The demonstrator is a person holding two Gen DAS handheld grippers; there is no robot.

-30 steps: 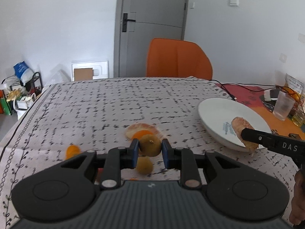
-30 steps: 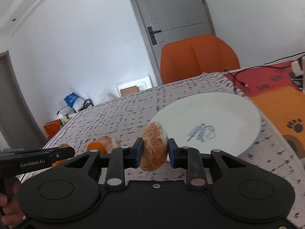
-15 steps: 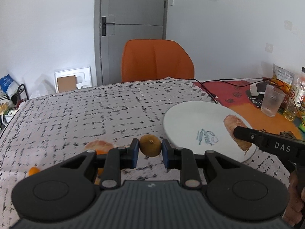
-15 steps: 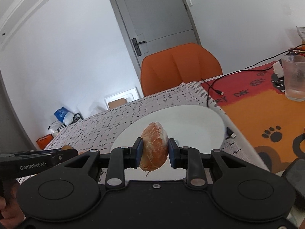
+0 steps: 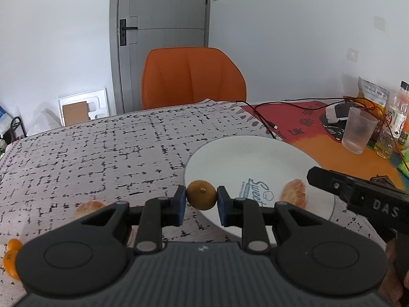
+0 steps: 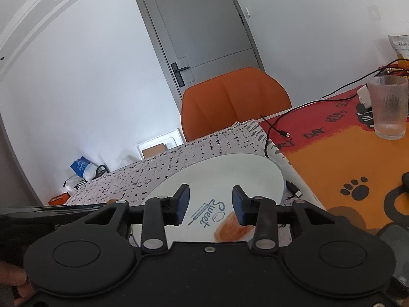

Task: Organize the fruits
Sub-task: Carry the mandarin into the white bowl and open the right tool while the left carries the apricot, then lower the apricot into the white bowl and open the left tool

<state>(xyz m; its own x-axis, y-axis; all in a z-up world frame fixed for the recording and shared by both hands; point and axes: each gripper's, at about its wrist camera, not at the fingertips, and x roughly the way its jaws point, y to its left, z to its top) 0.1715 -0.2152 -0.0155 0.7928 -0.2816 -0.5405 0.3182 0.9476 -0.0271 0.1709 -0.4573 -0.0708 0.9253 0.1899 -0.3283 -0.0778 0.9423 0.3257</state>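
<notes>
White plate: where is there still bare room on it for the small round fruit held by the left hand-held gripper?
The white plate is bare across its far half and left side, beyond the blue "Sweet" print. The only thing on it is the peeled orange piece near the right front rim, under the open right hand-held gripper. The left hand-held gripper holds the small round fruit at the near-left rim.

Item: hidden and cut-off parts

My right gripper body covered the lower edge of the peeled segment and the white plate. My left gripper hid the near rim; a tangerine sat half behind it.
</notes>
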